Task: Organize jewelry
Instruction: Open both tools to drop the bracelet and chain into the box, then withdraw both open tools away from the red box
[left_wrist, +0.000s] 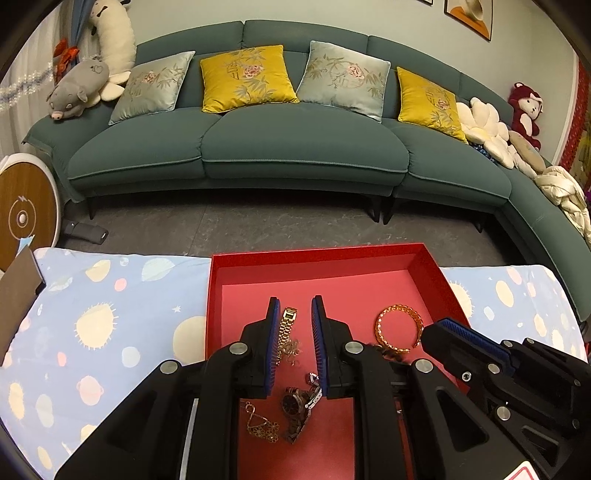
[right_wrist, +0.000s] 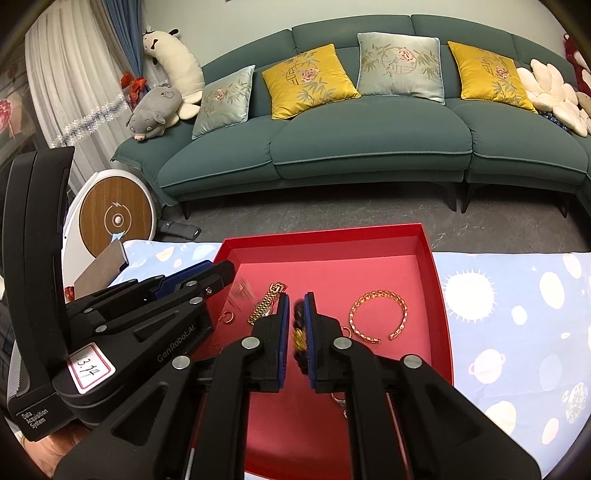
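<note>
A red tray (left_wrist: 258, 254) (right_wrist: 441, 295) holds the jewelry. My left gripper (left_wrist: 294, 306) is open and empty above it, its jaws on either side of a gold watch (left_wrist: 287, 325). A dark watch (left_wrist: 295, 406) and a gold flower chain (left_wrist: 260, 424) lie below it. A gold bangle (left_wrist: 399, 328) (right_wrist: 378, 317) lies at the right. My right gripper (right_wrist: 295, 299) is shut on a dark and gold piece (right_wrist: 299, 332), which is blurred. The gold watch (right_wrist: 266, 302) and a small gold earring (right_wrist: 227, 316) lie to its left.
The tray sits on a blue planet-print cloth (left_wrist: 92, 332) (right_wrist: 517, 332). A brown card (left_wrist: 18, 284) stands at the left edge. Beyond the table are grey floor, a teal sofa (left_wrist: 295, 147) with cushions, and a round white-and-wood device (right_wrist: 114, 218).
</note>
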